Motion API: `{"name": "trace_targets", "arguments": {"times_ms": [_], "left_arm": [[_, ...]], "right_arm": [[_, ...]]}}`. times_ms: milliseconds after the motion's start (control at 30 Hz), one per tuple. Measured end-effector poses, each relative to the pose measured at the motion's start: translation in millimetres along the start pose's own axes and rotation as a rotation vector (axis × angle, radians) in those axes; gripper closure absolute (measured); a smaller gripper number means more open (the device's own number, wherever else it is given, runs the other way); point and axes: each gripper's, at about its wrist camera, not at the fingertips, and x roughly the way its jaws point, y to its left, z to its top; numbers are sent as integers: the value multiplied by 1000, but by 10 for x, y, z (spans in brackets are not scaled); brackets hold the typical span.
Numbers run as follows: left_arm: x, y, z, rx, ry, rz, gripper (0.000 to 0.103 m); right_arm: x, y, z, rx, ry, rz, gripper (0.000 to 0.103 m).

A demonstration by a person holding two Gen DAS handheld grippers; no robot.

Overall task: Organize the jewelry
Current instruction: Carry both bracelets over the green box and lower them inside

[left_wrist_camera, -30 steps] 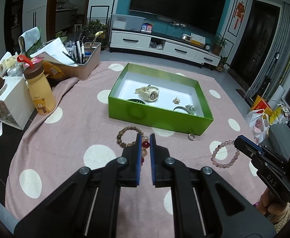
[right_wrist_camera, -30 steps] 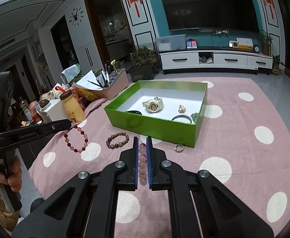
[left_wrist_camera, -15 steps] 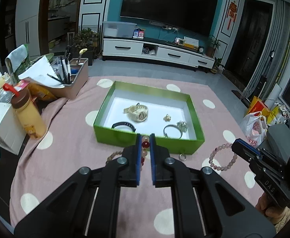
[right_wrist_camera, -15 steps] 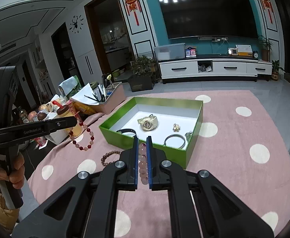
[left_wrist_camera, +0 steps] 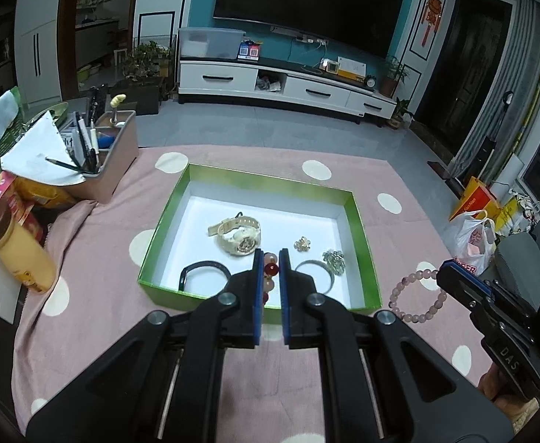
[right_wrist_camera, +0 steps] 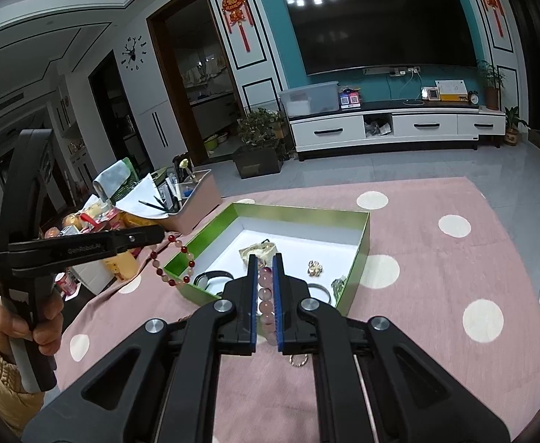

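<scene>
A green box with a white floor stands on the pink dotted cloth. In it lie a cream watch, a black bangle, a gold charm and a silver bangle. My left gripper is shut on a red-and-peach bead bracelet, held above the box's near wall; the bracelet hangs in the right wrist view. My right gripper is shut on a pale pink bead bracelet, which shows at the right in the left wrist view, beside the box.
A small ring lies on the cloth under my right gripper. A beige organizer with pens, a yellow bottle and snack packs crowd the left side. A plastic bag sits off the table's right edge.
Both grippers have risen and moved forward with their bracelets. The left one now hangs over the box's near wall. The brown bead bracelet on the cloth is out of view.
</scene>
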Motion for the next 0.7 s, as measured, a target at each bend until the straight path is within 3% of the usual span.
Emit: {"name": "trace_targets", "arguments": {"times_ms": [700], "left_arm": [[969, -184, 100, 47, 147, 19, 95]], "right_arm": [[872, -191, 189, 23, 137, -14, 96]]}}
